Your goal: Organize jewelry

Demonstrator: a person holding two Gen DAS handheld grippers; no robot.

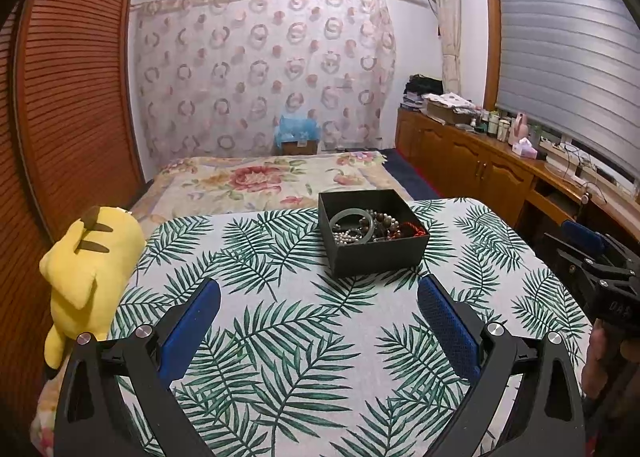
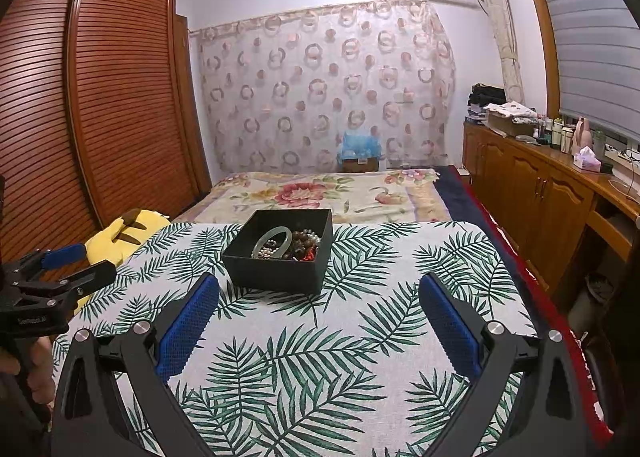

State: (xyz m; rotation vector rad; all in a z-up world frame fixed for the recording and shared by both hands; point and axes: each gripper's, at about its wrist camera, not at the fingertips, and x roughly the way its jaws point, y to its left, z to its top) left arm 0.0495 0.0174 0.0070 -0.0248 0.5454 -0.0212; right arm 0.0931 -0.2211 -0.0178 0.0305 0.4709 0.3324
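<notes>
On the leaf-print table (image 1: 280,337), the black box (image 1: 376,257) half-hides tangled jewelry (image 1: 372,227); both tools (image 1: 319,297) (image 2: 319,297) gape wide, empty.

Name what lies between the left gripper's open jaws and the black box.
Only bare leaf-print cloth lies between the left gripper and the black box, in the left wrist view.

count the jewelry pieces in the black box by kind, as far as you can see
jade-green bangle: 1
pearl-white bead strand: 1
brown bead strand: at least 1, the pile is tangled
red cord piece: 1
total: at least 4 pieces in the black box; more may lie hidden underneath
</notes>
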